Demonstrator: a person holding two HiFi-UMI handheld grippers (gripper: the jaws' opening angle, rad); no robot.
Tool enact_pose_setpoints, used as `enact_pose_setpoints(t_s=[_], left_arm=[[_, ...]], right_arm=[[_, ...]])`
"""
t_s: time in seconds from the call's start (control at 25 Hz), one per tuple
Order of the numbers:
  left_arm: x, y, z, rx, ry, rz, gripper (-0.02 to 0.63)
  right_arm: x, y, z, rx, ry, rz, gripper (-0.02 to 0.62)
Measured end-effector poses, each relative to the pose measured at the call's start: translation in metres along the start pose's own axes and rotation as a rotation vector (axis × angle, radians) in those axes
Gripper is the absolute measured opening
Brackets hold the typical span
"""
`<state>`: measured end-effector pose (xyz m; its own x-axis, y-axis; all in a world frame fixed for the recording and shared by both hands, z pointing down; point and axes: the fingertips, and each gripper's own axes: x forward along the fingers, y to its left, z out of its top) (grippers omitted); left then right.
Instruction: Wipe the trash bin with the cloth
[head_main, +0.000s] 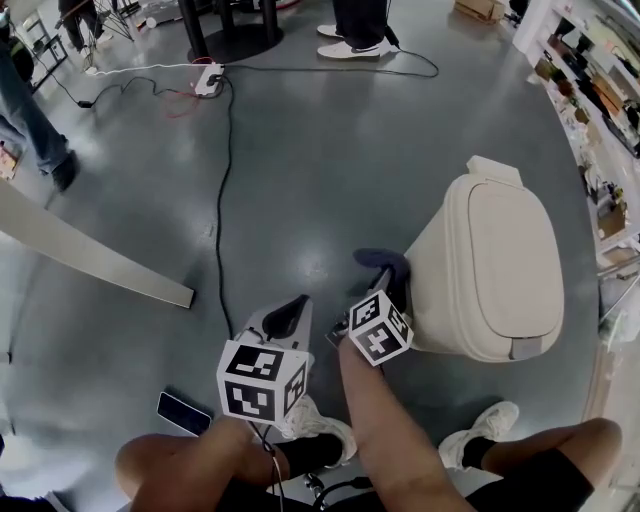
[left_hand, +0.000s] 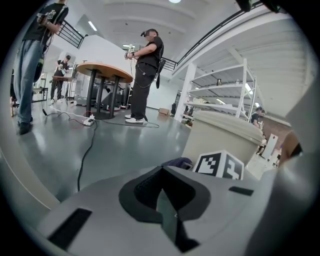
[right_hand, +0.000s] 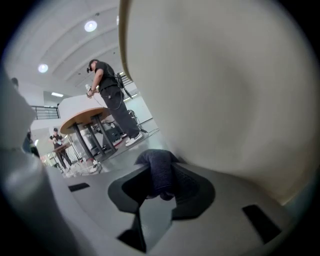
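Observation:
A cream trash bin (head_main: 490, 265) with a closed lid stands on the grey floor at the right. My right gripper (head_main: 385, 282) is shut on a dark blue cloth (head_main: 380, 263) and holds it against the bin's left side. In the right gripper view the cloth (right_hand: 159, 172) hangs bunched between the jaws, with the bin wall (right_hand: 225, 90) filling the frame just beyond. My left gripper (head_main: 287, 316) hovers to the left of the bin, shut and holding nothing. From the left gripper view the bin (left_hand: 220, 135) and a bit of the cloth (left_hand: 177, 162) show at the right.
A black cable (head_main: 222, 200) runs down the floor from a power strip (head_main: 208, 80). A long white board (head_main: 90, 255) lies at the left, and a phone (head_main: 183, 412) near my knee. A round table (left_hand: 102, 72), standing people and white shelves (left_hand: 220, 90) are farther off.

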<state>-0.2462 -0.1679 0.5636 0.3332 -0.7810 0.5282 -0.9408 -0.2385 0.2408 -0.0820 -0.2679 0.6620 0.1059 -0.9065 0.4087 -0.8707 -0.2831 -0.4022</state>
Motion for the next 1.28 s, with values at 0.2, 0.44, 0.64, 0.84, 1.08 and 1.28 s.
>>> enact_pose_setpoints(t_s=[0.2, 0.44, 0.64, 0.84, 1.08, 1.28], left_arm=[[0.001, 0.002, -0.006, -0.001, 0.017, 0.009, -0.003], [0.002, 0.000, -0.010, 0.003, 0.037, 0.011, -0.003], [0.006, 0.000, -0.007, 0.010, 0.033, 0.027, -0.002], [0.008, -0.004, 0.001, 0.022, 0.020, 0.034, -0.003], [0.002, 0.000, 0.019, 0.023, -0.015, 0.066, -0.003], [-0.014, -0.015, 0.056, 0.014, -0.102, 0.065, -0.002]], right_arm=[[0.013, -0.011, -0.028, -0.124, 0.074, -0.011, 0.098], [0.025, -0.022, -0.058, -0.143, 0.173, -0.010, 0.098], [0.030, -0.017, -0.069, -0.184, 0.209, 0.023, 0.098], [0.008, 0.017, -0.053, -0.343, 0.166, 0.215, 0.098], [-0.068, 0.042, -0.010, -0.478, 0.062, 0.420, 0.098], [-0.146, 0.048, 0.033, -0.575, -0.007, 0.549, 0.098]])
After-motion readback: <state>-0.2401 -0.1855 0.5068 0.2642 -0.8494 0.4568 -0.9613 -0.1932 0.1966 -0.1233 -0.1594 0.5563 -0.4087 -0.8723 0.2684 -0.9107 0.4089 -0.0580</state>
